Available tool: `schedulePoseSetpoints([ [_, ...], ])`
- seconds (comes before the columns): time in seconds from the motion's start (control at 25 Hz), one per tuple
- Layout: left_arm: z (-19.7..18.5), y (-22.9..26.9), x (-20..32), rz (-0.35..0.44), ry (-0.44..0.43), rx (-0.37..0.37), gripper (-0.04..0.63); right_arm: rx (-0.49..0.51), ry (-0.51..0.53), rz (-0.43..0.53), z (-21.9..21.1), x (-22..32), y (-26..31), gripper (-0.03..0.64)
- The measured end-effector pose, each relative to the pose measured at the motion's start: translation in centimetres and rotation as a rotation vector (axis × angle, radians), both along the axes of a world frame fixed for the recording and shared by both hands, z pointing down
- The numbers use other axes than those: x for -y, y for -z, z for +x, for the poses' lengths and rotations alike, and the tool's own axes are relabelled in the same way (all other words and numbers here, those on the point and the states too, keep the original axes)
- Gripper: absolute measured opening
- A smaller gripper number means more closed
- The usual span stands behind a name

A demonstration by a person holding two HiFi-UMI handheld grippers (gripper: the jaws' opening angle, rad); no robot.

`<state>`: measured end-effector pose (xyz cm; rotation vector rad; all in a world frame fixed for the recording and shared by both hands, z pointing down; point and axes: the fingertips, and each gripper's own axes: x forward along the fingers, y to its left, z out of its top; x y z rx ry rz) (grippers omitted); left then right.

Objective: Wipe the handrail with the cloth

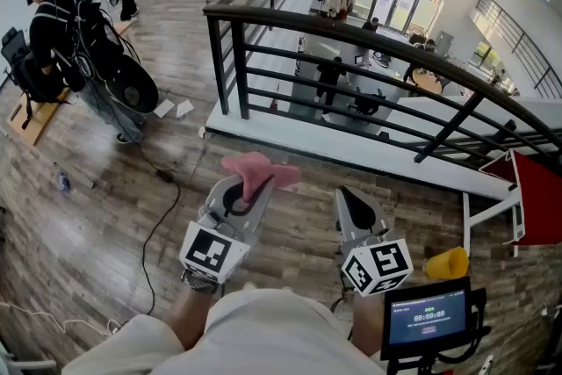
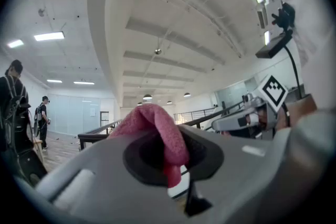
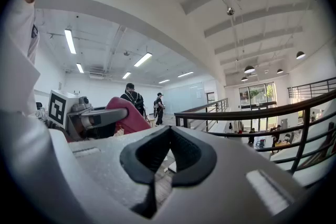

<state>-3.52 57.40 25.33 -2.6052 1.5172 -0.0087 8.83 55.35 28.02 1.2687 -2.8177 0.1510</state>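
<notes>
Cloth (image 1: 262,170), pink and bunched, is pinched in the left tool (image 1: 242,194). Its jaws are nearly together, parted only by the fabric between them. A fold stands up above the tips and a narrow tail hangs below. Held this way the loose fold leads, which I judge suits pressing it flat on the handrail (image 1: 351,34) for a wipe. The right tool (image 1: 353,205) is empty, jaws fully together, level beside the left one. It is probably spare, since the job needs only one wiping hand. Both tools are well short of the handrail, which curves across ahead above its bars, so wiping has not begun and the cloth touches nothing but the jaws.

The head view gives the layout: both tools over the wood floor (image 1: 105,189), the handrail beyond, a person (image 1: 70,39) off to the left, and a small screen (image 1: 428,316) by the right arm. It cannot show the grip itself. The left gripper view does, with the cloth wedged between the dark pads and its tail poking down through the gap. The right gripper view shows its own pads meeting with nothing between them. It also makes the handrail look nearer on that side, though the wide lens may exaggerate this
</notes>
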Motion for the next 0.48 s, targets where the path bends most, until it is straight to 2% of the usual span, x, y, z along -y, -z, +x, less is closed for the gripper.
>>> schedulePoseSetpoints([
  [0.48,-0.09,0.28,0.53,0.017,-0.013,0.007,0.035,0.031,0.018,0.008,-0.79,0.48,0.18,0.002],
])
